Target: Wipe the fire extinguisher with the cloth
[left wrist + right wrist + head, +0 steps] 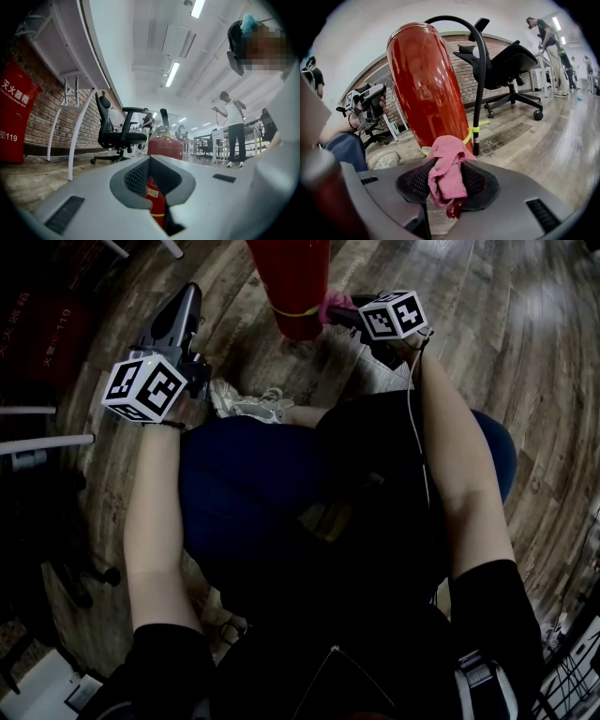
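The fire extinguisher (291,287) stands upright on the wooden floor (506,352), directly in front of the crouching person. A black hose (479,93) runs down its side and is fastened near the base by a yellow band (471,133).

Right gripper (445,180): the jaws are clamped on the pink cloth (446,171). The cloth bunches up above the pads and a short end hangs below them. It is held at the lower part of the red cylinder, by the base. Contact between the cloth and the cylinder cannot be confirmed.

Left gripper (157,180): the jaws stand slightly apart with nothing between them. The gripper is raised to the left of the extinguisher and well clear of it. The cylinder is visible through the gap between the jaws.

A black office chair (506,65) stands behind the extinguisher, near a brick wall (47,112).
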Demonstrator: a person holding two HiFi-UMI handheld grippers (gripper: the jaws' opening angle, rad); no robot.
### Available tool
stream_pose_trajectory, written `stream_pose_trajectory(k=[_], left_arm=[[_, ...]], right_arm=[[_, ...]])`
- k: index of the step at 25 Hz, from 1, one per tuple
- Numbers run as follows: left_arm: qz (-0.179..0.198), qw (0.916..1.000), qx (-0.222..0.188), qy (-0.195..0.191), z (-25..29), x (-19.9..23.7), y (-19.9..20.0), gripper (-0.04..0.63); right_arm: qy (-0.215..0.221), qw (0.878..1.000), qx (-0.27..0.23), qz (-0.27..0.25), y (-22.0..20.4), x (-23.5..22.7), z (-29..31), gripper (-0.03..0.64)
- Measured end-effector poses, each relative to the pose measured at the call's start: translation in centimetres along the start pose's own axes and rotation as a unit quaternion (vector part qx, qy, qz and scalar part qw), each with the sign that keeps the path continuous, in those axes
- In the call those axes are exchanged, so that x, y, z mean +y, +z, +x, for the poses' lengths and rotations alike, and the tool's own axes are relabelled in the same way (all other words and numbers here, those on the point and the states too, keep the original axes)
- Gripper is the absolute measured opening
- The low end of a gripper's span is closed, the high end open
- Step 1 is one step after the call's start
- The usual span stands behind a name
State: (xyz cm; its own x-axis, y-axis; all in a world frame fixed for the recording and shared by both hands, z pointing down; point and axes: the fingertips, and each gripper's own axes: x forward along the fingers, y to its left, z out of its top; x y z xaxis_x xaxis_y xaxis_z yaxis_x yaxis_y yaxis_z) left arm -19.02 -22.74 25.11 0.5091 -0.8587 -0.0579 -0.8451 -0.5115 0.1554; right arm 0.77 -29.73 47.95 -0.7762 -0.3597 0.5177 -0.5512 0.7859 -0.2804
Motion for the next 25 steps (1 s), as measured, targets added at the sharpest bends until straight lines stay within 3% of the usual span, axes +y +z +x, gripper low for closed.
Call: stream_pose_trajectory(k=[12, 18, 25], left_arm=[[-0.003, 1.0, -0.001, -0.002, 0.1, -0.1, 0.1, 0.015], [-0.003, 1.0, -0.001, -0.003, 0.1, 0.0, 0.0, 0.015], [-0.006, 1.0, -0.003, -0.005, 0.1, -0.1, 0.2, 0.015]], right_arm=[[-0.002, 1.0, 0.014, 0.006, -1.2, -0.3, 0.9, 0.14], [-0.017, 0.997, 0.077, -0.019, -4.0, -0.3, 2.1, 0.14], [-0.013, 0.994, 0.103, -0.03, -5.5, 0.0, 3.1, 0.14]])
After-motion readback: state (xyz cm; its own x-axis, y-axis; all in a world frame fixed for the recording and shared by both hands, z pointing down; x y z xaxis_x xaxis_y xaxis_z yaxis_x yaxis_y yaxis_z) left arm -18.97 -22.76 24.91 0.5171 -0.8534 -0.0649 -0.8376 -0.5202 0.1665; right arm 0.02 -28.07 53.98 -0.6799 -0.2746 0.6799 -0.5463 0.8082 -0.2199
